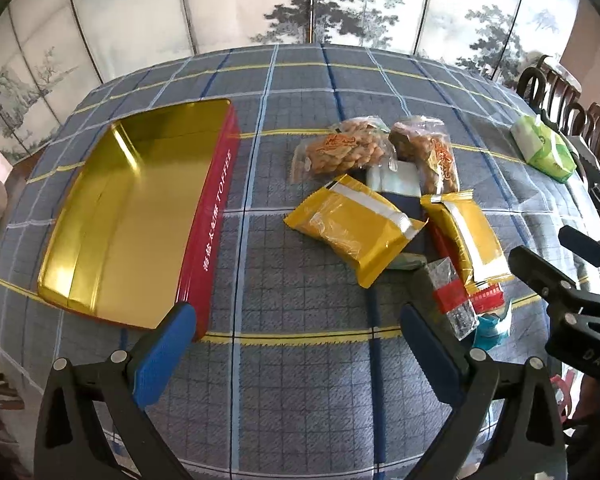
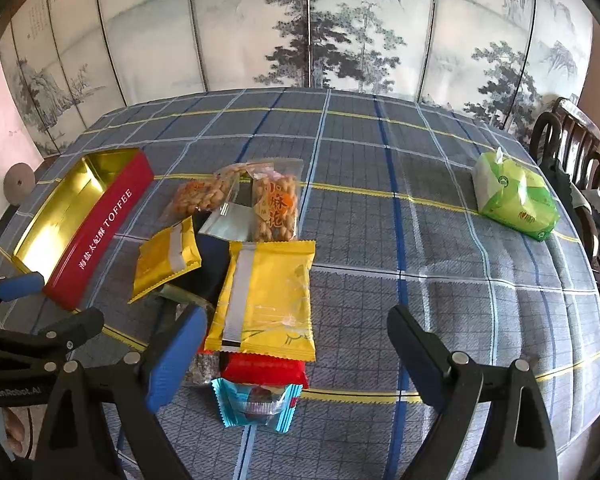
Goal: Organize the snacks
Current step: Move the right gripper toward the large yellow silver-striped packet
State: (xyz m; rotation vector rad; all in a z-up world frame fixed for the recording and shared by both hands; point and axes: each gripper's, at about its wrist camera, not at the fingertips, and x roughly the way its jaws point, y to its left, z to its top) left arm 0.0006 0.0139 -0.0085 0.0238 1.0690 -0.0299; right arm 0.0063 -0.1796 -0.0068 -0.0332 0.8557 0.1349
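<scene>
A: Our left hand-held gripper hangs over the desk with its jaws spread wide and nothing between them, touching nothing. Our right hand-held gripper is just as wide open and just as empty.

B: Where do the snacks sit from there?

A: Ahead and right of our left one. Under our right one's left finger lie the blue-wrapped sweet and the red packet, partly beneath the big yellow packet. Further ahead sit the smaller yellow packet and two clear bags of fried dough twists. The red toffee tin lies open and empty, ahead and left of our left gripper.

B: What could go wrong?

A: We think the pile is the trouble. The packets overlap, so closing on one edge may drag its neighbours along or pinch two together. The foil looks slick, and a shallow bite could let a packet slide out on the way to the tin. The twists seem brittle, so a hard squeeze may crush them.

B: Anything else?

A: Our two grippers are near each other, so both reaching into the pile could make them collide. The green tissue pack lies well off to the right.
</scene>
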